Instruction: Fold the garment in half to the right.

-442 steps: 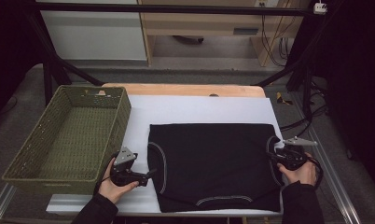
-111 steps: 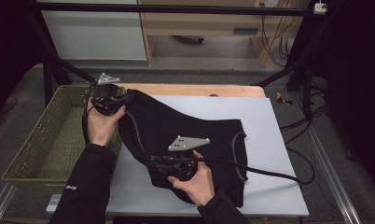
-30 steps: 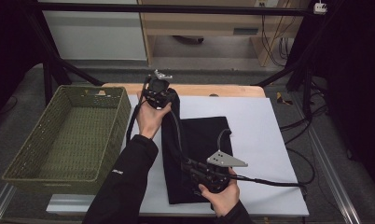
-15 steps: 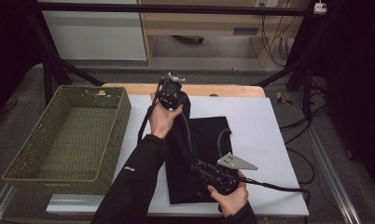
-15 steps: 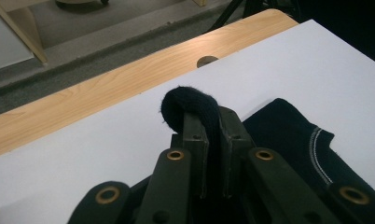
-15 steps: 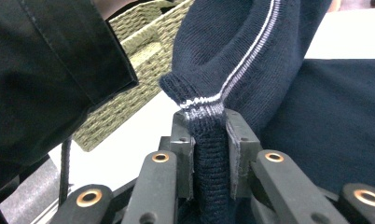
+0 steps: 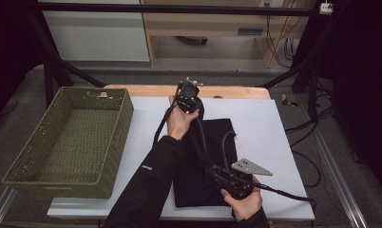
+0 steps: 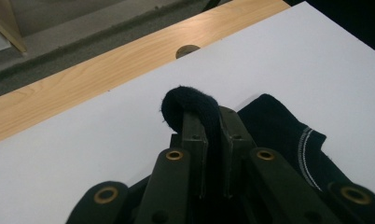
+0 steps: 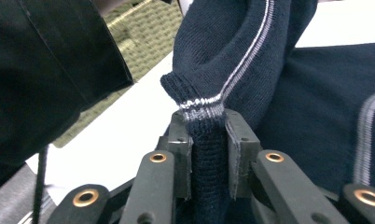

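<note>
Garment [image 7: 213, 156] folded to a narrow strip, both grippers' fingers [image 8: 195, 140] [image 9: 183, 140] pinching its fabric; likely more folding, then basket [image 7: 70, 142].

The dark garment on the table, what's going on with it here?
A person is folding a dark knit garment with white trim stripes on the white table. The left gripper, at the far edge of the table, is shut on a bunched fold of the cloth; the right gripper, near the front edge, is shut on a striped hem. The garment lies as a narrow folded strip between them. A green woven basket sits to the left, with nothing in it.
</note>
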`<action>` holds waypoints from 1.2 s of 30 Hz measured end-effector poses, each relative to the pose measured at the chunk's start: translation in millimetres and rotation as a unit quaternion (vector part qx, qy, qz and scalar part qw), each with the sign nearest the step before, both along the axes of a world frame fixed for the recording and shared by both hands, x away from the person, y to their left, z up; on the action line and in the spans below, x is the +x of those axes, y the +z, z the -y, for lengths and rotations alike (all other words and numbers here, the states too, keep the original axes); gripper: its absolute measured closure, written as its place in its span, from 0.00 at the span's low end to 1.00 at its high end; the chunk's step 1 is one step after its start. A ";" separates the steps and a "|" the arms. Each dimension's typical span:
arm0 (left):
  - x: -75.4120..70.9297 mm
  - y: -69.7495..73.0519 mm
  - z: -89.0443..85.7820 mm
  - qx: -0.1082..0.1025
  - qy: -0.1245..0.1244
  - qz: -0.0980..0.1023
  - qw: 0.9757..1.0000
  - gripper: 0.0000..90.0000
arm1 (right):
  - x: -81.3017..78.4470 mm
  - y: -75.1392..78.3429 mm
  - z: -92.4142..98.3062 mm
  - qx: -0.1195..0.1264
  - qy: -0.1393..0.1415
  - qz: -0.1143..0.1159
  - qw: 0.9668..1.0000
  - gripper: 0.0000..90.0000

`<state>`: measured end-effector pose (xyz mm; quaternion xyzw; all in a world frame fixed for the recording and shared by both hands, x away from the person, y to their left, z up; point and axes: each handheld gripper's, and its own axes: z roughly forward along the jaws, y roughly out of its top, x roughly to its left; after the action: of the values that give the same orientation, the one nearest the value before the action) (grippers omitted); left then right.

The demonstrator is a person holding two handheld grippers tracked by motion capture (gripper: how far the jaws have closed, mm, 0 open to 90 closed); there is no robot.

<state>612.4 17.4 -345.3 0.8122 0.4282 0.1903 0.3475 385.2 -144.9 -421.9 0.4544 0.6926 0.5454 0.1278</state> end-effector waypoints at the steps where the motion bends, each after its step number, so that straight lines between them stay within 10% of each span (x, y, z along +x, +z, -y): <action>1: 0.9 -1.7 3.1 0.004 -0.001 0.000 1.000 0.91 | -0.4 -0.6 1.9 -0.008 -0.002 0.001 1.000 0.84; 8: 7.6 -20.9 28.9 0.023 -0.015 0.001 1.000 0.87 | 0.1 -11.9 17.7 -0.051 -0.045 -0.014 0.998 0.83; 14: 3.5 -27.4 30.0 -0.051 -0.061 0.026 0.997 0.56 | 2.7 -26.6 38.6 -0.071 -0.063 -0.056 0.994 0.71; 22: -27.7 -25.9 -22.1 -0.134 -0.071 0.036 0.988 0.26 | 14.8 -11.9 60.1 -0.059 -0.025 0.007 0.998 0.39; 36: -86.3 -57.9 -81.9 -0.107 -0.080 0.008 0.991 0.04 | 35.2 -16.5 79.9 -0.074 0.020 -0.017 0.997 0.32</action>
<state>526.1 99.3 -403.2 0.8003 0.3767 0.1214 0.4504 420.4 -224.8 -438.4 0.4391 0.7419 0.4874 0.1385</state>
